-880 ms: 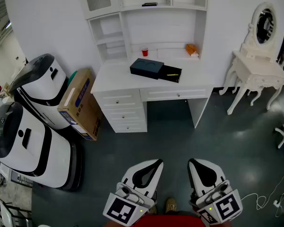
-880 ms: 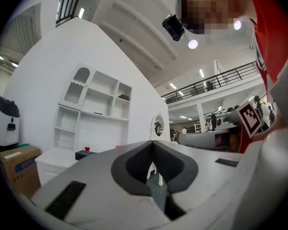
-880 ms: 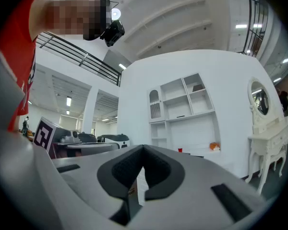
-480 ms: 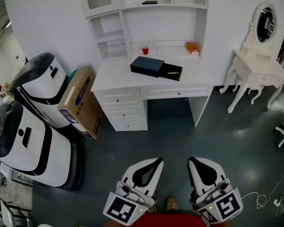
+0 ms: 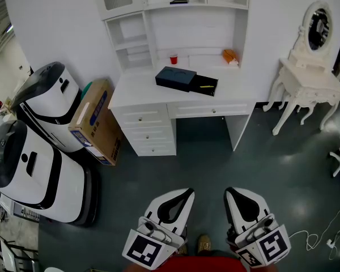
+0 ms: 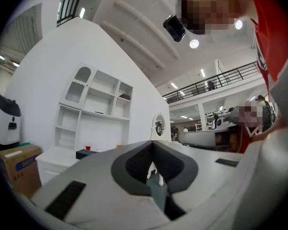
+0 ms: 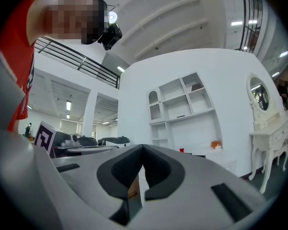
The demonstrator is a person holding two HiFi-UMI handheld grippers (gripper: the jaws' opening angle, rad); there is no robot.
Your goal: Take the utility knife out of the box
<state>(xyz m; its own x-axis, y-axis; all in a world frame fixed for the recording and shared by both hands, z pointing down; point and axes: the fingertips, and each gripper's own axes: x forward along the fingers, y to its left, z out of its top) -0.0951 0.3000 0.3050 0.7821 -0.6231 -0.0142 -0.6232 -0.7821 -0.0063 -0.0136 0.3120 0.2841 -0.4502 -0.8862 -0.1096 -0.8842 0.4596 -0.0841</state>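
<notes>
A dark box [image 5: 176, 79] lies on the white desk [image 5: 136, 92] far ahead, its tray [image 5: 212, 89] slid out to the right. A thin yellow utility knife [image 5: 205, 86] lies in that tray. Both grippers hang low at the bottom of the head view, well short of the desk. My left gripper [image 5: 188, 193] has its jaws together and holds nothing. My right gripper [image 5: 229, 192] is likewise shut and empty. In the left gripper view the jaws [image 6: 152, 143] meet at the tip, with the box [image 6: 86, 153] small in the distance. The right gripper [image 7: 143, 147] points level toward the shelves.
A red cup [image 5: 173, 60] and an orange object [image 5: 229, 57] stand at the desk's back. A cardboard box [image 5: 95, 123] and two white machines [image 5: 39, 169] stand to the left. A white vanity table [image 5: 309, 86] is at the right, with a cable [image 5: 323, 237] on the floor.
</notes>
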